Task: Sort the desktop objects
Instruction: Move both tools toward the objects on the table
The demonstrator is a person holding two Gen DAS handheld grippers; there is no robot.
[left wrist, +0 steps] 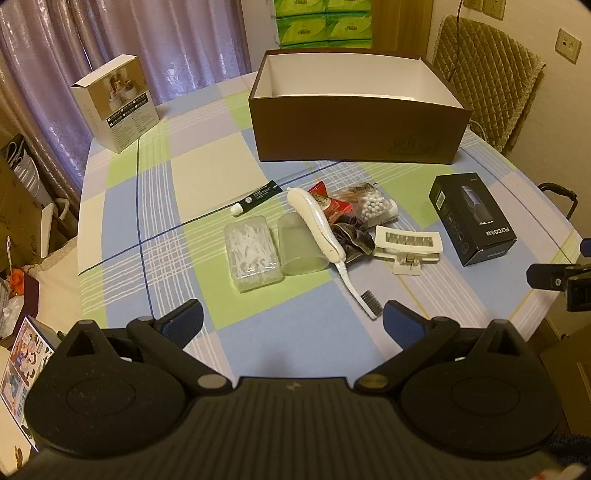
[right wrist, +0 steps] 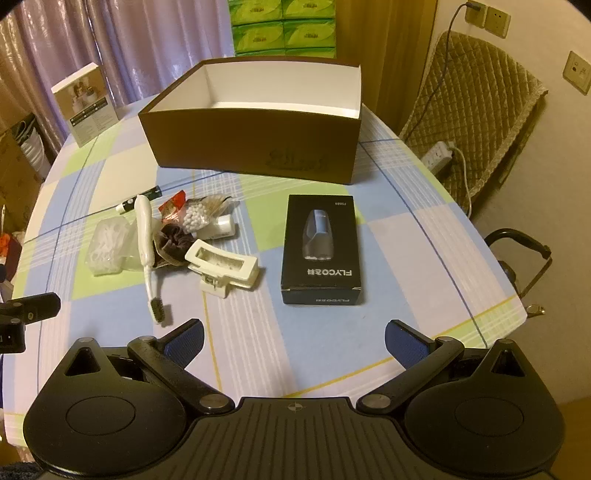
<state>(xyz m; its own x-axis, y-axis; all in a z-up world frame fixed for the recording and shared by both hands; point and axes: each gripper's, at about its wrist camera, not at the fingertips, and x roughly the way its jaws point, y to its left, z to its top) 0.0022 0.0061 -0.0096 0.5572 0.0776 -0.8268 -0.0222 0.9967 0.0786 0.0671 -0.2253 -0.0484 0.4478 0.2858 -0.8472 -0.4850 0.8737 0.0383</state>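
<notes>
Left wrist view: I'm hovering the left gripper (left wrist: 292, 322) over the checked tablecloth (left wrist: 207, 177), jaws spread wide, nothing between them.
Left fingers: blue pads (left wrist: 183, 322) both clear of the cloth and of every object.
Straight ahead of my left jaws: the white brush (left wrist: 320, 229), bristle end nearest me, handle lying across the clear cup (left wrist: 301, 244).
Ahead and left of the jaws: the floss pick case (left wrist: 253, 253), touching the cup's side.
Farther ahead: the black tube (left wrist: 258, 197), the red snack packet (left wrist: 327, 201), the bag of white beads (left wrist: 371, 205) and a dark scrunchie (left wrist: 352, 238), all bunched together.
Ahead and right of the left jaws: the white hair claw (left wrist: 408, 245), just beside the scrunchie.
Beyond the pile: the brown box (left wrist: 354, 129), open, white inside, no contents that I can see.
Far left of it: a small white carton (left wrist: 116, 101), standing well apart.
Right wrist view: my right gripper (right wrist: 294, 339) is open wide too, holding nothing.
Dead ahead of the right jaws: the black shaver box (right wrist: 320, 249), lying flat, near me and apart from the pile.
Left of the right jaws: the hair claw and brush, with the rest of the pile behind them.
Background: green tissue packs (right wrist: 282, 27) behind the brown box, a quilted chair (right wrist: 476, 110) off to the right.
</notes>
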